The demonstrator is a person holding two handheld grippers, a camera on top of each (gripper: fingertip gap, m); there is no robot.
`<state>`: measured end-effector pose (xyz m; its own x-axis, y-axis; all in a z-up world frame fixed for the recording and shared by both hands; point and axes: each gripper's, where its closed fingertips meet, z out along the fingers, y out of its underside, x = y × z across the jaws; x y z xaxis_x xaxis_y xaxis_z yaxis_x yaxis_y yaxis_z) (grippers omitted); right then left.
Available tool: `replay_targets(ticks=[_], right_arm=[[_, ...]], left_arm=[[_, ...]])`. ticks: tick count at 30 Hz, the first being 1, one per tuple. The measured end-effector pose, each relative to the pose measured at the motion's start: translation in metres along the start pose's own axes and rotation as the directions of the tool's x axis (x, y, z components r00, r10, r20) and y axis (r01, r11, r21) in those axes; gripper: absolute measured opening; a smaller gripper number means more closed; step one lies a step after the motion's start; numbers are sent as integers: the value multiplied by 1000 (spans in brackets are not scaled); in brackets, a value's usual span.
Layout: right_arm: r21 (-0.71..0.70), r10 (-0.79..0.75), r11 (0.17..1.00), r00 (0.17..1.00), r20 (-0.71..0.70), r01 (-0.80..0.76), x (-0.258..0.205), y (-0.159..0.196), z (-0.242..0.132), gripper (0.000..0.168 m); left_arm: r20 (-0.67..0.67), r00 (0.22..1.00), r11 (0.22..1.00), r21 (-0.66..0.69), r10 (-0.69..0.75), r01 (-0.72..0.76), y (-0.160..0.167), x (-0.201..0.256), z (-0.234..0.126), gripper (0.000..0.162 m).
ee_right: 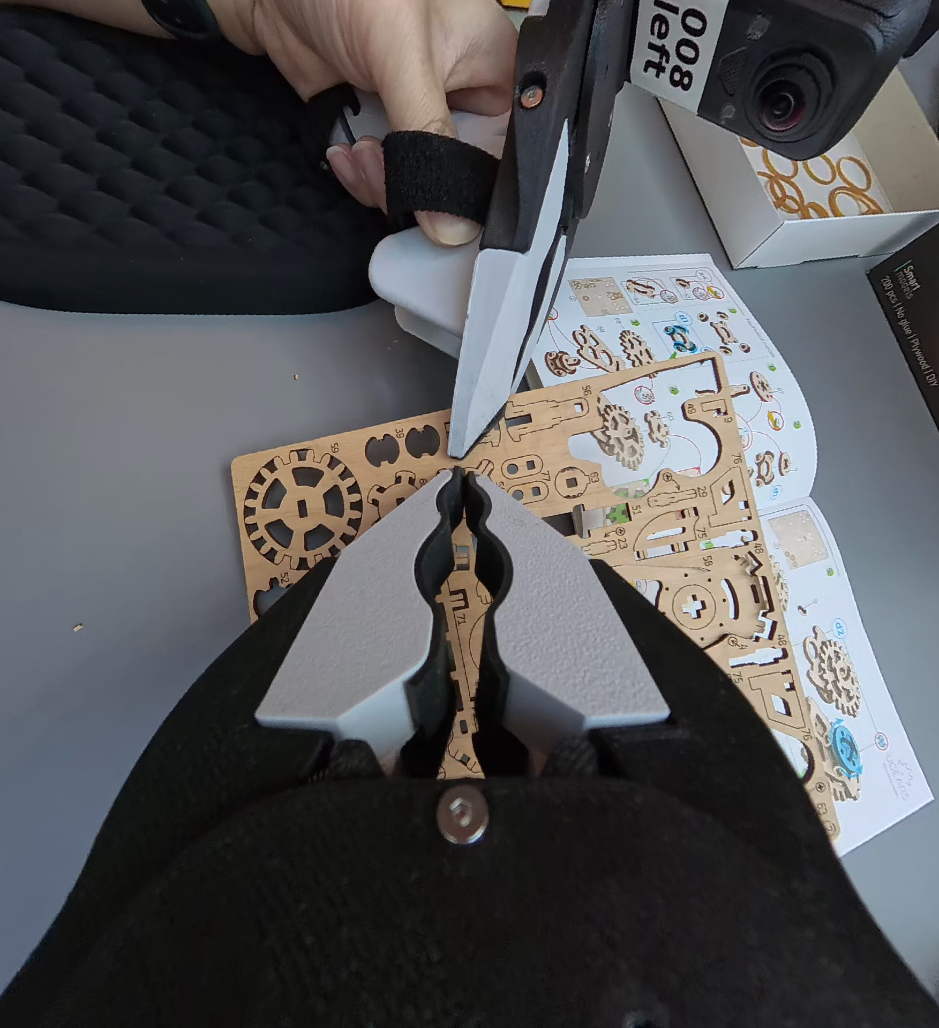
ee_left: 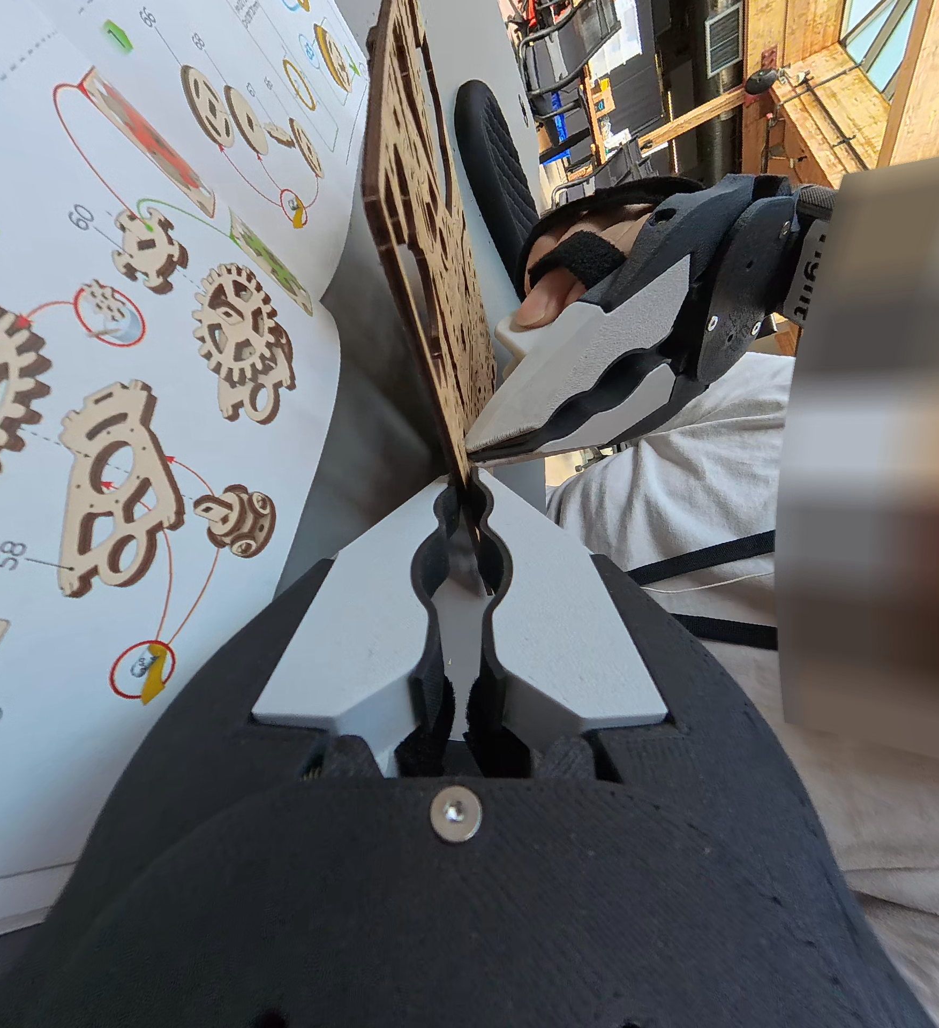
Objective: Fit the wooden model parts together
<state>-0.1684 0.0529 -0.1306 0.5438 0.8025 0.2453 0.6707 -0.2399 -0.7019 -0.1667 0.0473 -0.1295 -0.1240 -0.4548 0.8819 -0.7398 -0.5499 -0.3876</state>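
Note:
A laser-cut wooden sheet of gear and frame parts is held over the grey table; in the left wrist view it shows edge-on. My left gripper is shut on the sheet's near edge, which runs in between its fingers. It also shows in the right wrist view, coming down from above. My right gripper is shut, and its tips press against the sheet's face right beside the left gripper's tips. In the left wrist view it comes in from the right. I see nothing held in it.
An open instruction booklet lies under and right of the sheet, and fills the left of the left wrist view. A white box of rubber rings and a black box stand at the right. A black cushion lies far left.

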Motion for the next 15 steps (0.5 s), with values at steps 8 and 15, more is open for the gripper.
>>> replay_targets(ticks=[8, 15], right_arm=[[65, -61, 996, 998, -25, 62, 4, -8, -8, 0], [97, -77, 992, 995, -65, 83, 8, -15, -13, 0]], left_arm=[[-35, 999, 1000, 0, -14, 14, -1, 4, 0, 0], [-48, 999, 1000, -2, -25, 25, -1, 5, 0, 0]])
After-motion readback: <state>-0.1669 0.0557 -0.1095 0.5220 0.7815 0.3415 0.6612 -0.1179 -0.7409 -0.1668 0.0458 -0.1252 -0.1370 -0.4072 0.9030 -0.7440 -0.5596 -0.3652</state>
